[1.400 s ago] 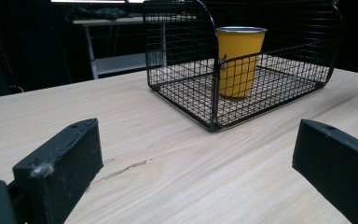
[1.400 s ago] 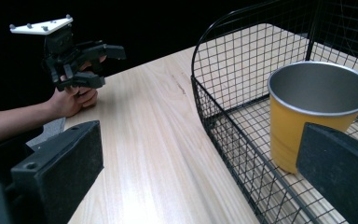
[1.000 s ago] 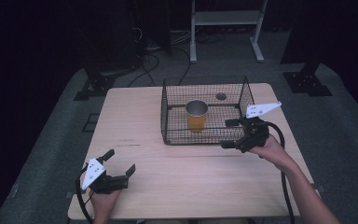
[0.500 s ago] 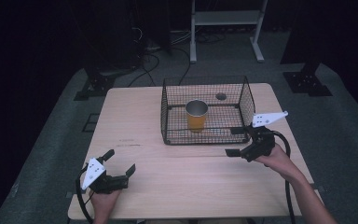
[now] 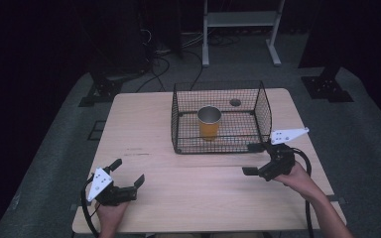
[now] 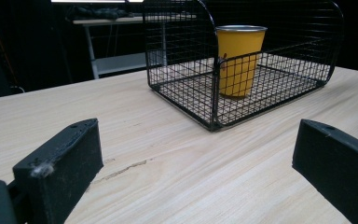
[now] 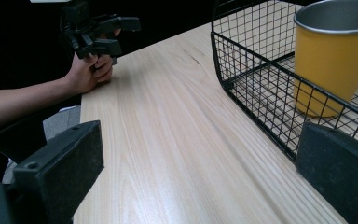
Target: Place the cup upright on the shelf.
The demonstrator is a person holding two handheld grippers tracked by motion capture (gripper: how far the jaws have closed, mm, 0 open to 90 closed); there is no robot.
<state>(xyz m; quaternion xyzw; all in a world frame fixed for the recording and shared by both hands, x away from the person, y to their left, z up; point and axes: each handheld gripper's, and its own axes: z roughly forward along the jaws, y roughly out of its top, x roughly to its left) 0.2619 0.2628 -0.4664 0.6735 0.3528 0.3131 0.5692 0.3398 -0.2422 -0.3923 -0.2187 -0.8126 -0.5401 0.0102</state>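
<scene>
Yellow cup [image 5: 209,122] stands upright inside the black wire basket [image 5: 263,106], left of the basket's middle and closer to its near wall than its far one. Silver inside, rim up; I can't make out anything in it. The basket sits on the far half of the wooden table [image 5: 144,124], right of centre.

My right gripper [image 5: 252,159] is at the basket's near right corner, just outside the wire. Jaws stand wide apart with nothing between them. From the high view one jaw tip lies right up against the basket's near edge; I can't tell whether it touches. In the right gripper view the cup [image 7: 335,53] sits behind the mesh, just beyond the right-hand jaw, and the basket wall [image 7: 256,74] runs across in front of it.

My left gripper [image 5: 127,174] is at the near left corner of the table, well apart from the basket. Jaws spread, empty, pointed toward the basket. The left gripper view looks along the bare tabletop [image 6: 168,158] to the basket [image 6: 186,70] and the cup [image 6: 239,58] inside it.
</scene>
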